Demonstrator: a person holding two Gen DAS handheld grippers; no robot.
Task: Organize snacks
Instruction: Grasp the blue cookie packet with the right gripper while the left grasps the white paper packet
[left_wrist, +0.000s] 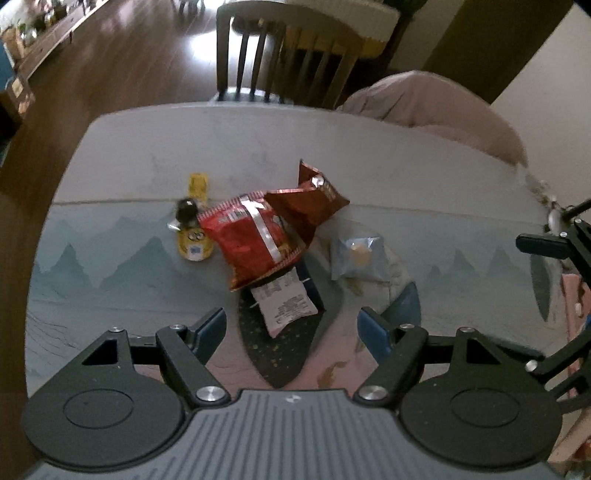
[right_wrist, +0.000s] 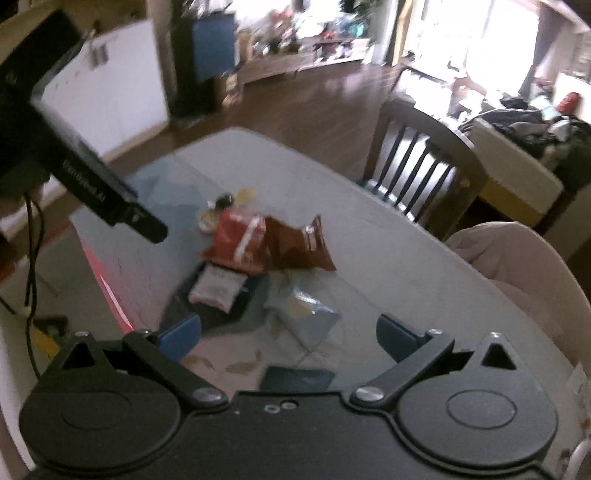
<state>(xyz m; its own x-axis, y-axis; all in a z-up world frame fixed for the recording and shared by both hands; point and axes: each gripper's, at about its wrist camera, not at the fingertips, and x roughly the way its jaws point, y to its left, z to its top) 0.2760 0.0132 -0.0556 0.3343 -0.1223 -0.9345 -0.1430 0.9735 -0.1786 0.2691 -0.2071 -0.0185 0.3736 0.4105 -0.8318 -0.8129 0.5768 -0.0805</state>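
Observation:
A pile of snacks lies mid-table. A bright red chip bag (left_wrist: 255, 236) leans on a dark red bag (left_wrist: 314, 199). A pink-white packet (left_wrist: 284, 302) lies under them on a dark box. A pale blue pouch (left_wrist: 356, 258) lies to the right. A yellow packet (left_wrist: 195, 236) with a small black item on it lies to the left. My left gripper (left_wrist: 293, 328) is open and empty, hovering just short of the pink-white packet. My right gripper (right_wrist: 288, 334) is open and empty, above the pale blue pouch (right_wrist: 306, 314); the red bags (right_wrist: 240, 243) lie beyond it.
The table wears a pale cloth with a blue mountain print (left_wrist: 110, 258). A wooden chair (left_wrist: 288, 55) stands at the far edge. A chair with a pink cover (left_wrist: 443, 107) is at the right. The left gripper's body (right_wrist: 74, 155) crosses the right wrist view's upper left.

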